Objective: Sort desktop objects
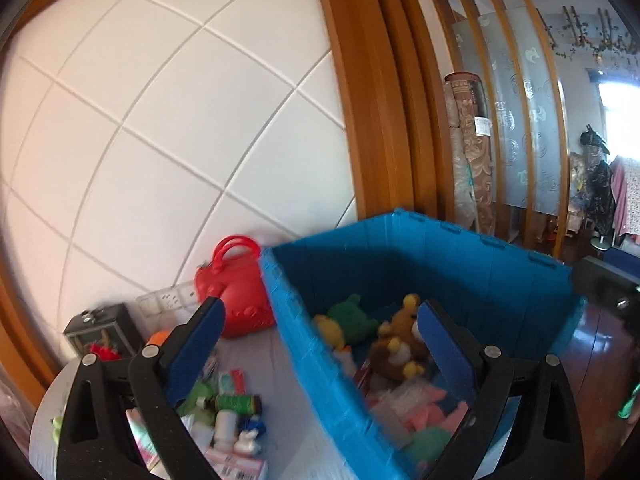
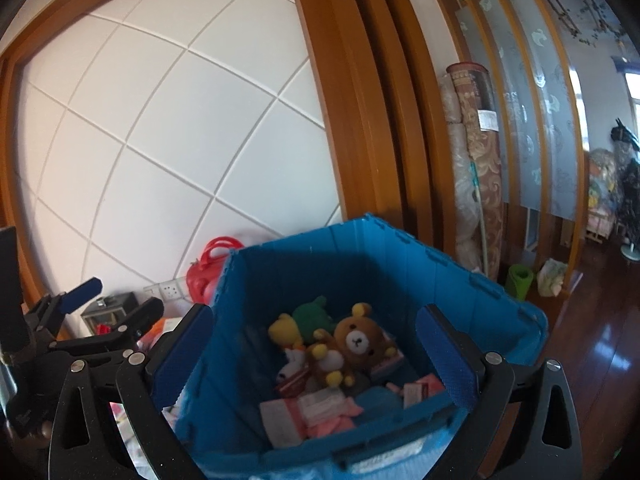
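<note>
I noted both grippers empty with jaws wide apart, the right gripper [image 2: 316, 364] over the blue bin [image 2: 460, 280], the left gripper [image 1: 320, 356] straddling its wall, nearer the green spool [image 1: 236, 403] lying crosswise lower-left on the table.

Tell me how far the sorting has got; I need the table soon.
Done: the blue bin already holds a brown bear, other plush toys and pink packets. In hand: nothing; the left claw and right claw are both open and empty. Left: thread spools, packets and other small items lie on the table beside the bin, with a red bag behind them.
</note>
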A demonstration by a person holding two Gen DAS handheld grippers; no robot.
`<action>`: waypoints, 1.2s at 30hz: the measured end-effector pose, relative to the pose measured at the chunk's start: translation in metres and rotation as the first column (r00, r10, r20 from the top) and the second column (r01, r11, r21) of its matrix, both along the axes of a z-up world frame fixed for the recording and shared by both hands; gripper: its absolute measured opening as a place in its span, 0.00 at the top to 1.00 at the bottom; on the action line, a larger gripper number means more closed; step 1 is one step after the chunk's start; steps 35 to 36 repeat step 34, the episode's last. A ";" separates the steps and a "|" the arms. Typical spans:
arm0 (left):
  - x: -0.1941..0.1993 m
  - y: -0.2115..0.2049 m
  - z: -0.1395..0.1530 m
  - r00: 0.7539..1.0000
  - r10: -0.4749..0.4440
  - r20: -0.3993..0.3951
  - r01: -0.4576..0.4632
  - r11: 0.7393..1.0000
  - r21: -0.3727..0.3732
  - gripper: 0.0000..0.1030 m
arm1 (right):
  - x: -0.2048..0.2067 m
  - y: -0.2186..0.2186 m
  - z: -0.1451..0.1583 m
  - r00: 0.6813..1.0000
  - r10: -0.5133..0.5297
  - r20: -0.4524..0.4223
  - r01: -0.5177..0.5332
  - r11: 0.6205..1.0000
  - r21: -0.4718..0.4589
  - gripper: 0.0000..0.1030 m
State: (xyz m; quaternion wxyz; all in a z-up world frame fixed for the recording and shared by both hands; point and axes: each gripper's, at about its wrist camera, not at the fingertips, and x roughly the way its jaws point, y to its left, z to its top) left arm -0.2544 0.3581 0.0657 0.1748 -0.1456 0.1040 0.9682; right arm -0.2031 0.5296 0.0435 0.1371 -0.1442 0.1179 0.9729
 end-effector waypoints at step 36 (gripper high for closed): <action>0.113 -0.121 -0.030 0.999 -0.004 0.045 0.002 0.999 0.054 0.05 | 0.101 -0.176 -0.038 0.990 0.019 0.143 -0.028 0.998 0.059 0.00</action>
